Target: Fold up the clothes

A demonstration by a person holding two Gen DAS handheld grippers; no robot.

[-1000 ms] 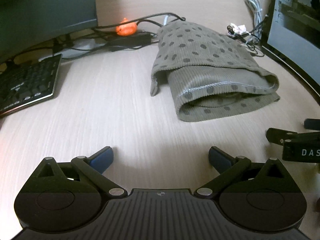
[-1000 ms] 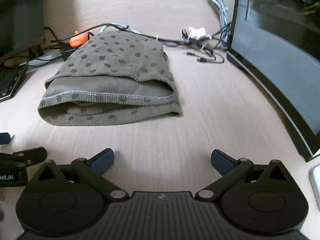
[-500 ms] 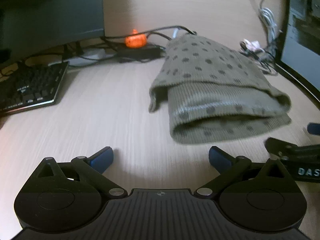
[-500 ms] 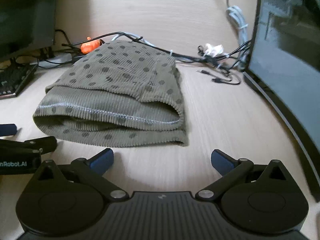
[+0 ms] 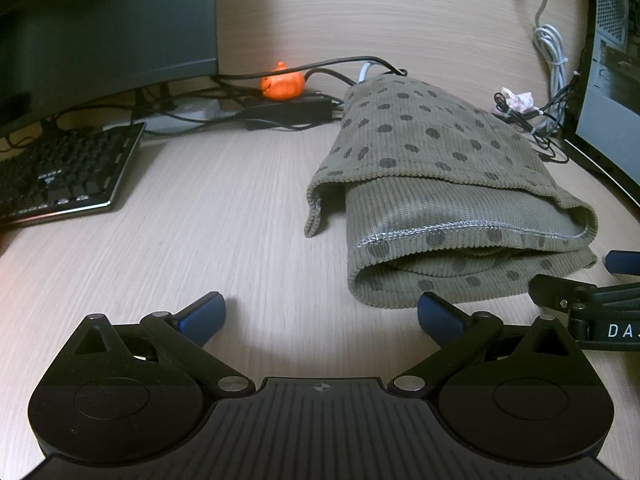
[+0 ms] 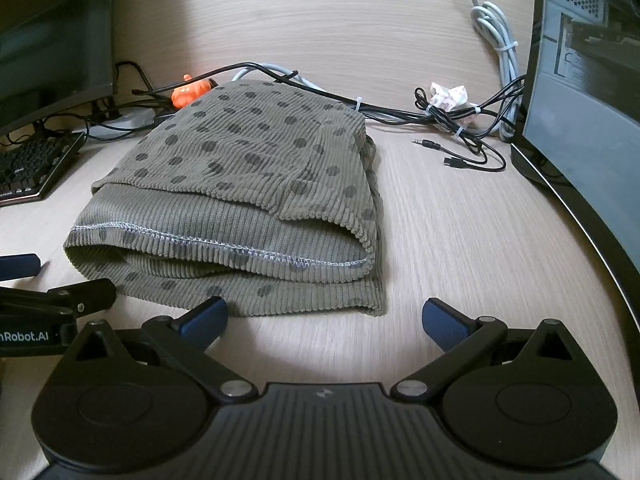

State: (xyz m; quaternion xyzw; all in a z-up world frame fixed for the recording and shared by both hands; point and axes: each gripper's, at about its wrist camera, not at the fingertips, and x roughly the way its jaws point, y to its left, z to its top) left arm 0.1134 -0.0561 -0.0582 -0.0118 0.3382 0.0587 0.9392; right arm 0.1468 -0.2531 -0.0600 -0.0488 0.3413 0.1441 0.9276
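Note:
An olive ribbed garment with dark dots (image 5: 440,200) (image 6: 248,200) lies folded in layers on the wooden desk. My left gripper (image 5: 320,314) stands open just before its near left corner, holding nothing. My right gripper (image 6: 324,318) is open at the garment's near right corner, its left fingertip almost touching the bottom hem. Each gripper's fingers show at the side of the other's view: the right one (image 5: 580,292) and the left one (image 6: 52,292).
A black keyboard (image 5: 60,172) lies at the left under a dark monitor (image 5: 100,28). An orange figurine (image 5: 280,84) and tangled cables (image 6: 460,120) sit behind the garment. A curved monitor (image 6: 580,120) stands along the right. Bare desk lies between keyboard and garment.
Both grippers have moved forward toward the garment's near edge, which now looks larger and closer. Both stayed open. The garment has not moved.

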